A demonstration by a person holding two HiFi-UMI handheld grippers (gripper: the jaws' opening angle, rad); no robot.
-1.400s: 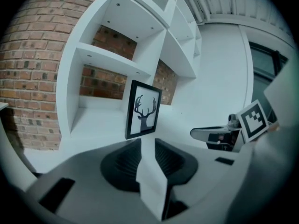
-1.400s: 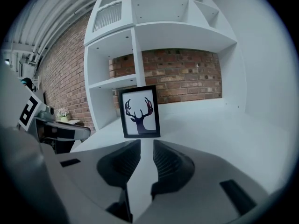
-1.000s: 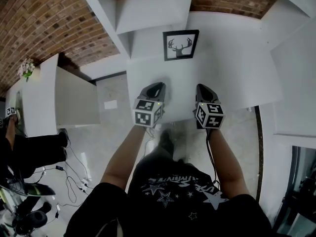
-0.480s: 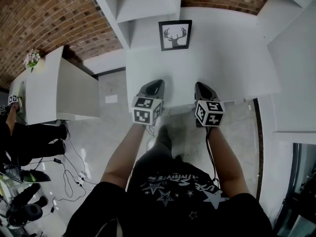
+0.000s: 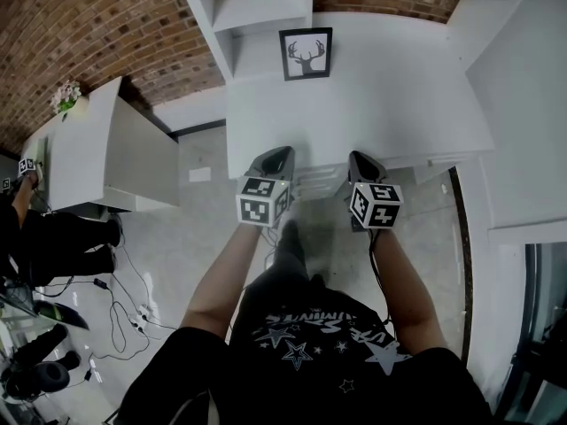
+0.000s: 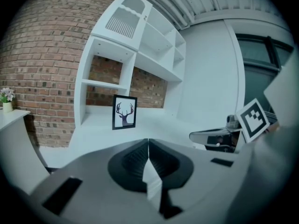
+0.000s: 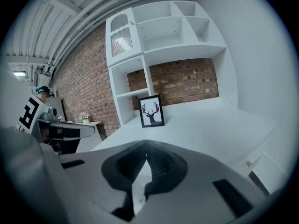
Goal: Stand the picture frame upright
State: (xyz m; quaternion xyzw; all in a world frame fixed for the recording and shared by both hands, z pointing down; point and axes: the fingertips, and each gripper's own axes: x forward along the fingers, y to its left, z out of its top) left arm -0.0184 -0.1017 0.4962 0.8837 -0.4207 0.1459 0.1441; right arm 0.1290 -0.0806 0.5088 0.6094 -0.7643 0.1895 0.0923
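A black picture frame (image 5: 306, 54) with a deer print stands upright at the back of the white desk (image 5: 381, 104), by the shelf unit; it also shows as the frame (image 6: 124, 112) in the left gripper view and the frame (image 7: 151, 111) in the right gripper view. My left gripper (image 5: 280, 154) is shut and empty, held at the desk's near edge, far short of the frame. My right gripper (image 5: 358, 157) is likewise shut with nothing in it, beside the left one. In each gripper view the jaws meet in a closed line, as with the left gripper (image 6: 148, 141) and the right gripper (image 7: 146, 143).
A white shelf unit (image 5: 252, 7) rises behind the desk against a brick wall (image 5: 97, 34). A second white table (image 5: 89, 158) with a small flower pot (image 5: 67, 96) stands to the left. Cables (image 5: 124, 317) lie on the floor, where another person (image 5: 27, 237) is at the far left.
Both grippers have drawn back from over the desk to its near edge, and the frame sits farther up in the head view. The left jaws have closed the last bit.
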